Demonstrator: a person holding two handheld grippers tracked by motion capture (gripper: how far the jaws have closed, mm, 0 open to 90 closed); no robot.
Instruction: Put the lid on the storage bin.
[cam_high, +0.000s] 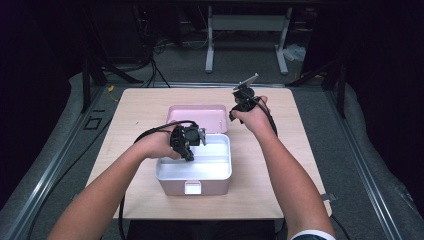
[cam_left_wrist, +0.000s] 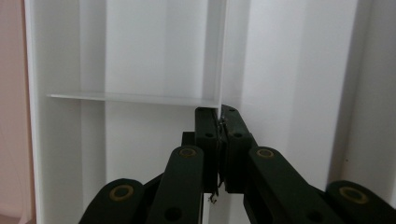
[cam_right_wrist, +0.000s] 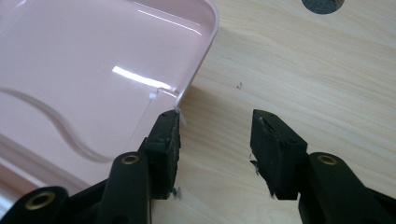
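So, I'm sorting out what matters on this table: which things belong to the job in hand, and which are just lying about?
In the job:
- pink box, open, white inside
- white divider, pinched by the shut left gripper
- pink lid, lying behind the box
- right gripper, jaws apart over the table beside the lid

Lying about:
- metal frame on the floor beyond the table
- floor cables

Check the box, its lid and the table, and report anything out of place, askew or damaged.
Nothing looks damaged or spilled. The pink lid is off the box and lies on the table just behind it. The left gripper is shut on the thin white divider inside the box. The right gripper stands open beside the lid's corner.
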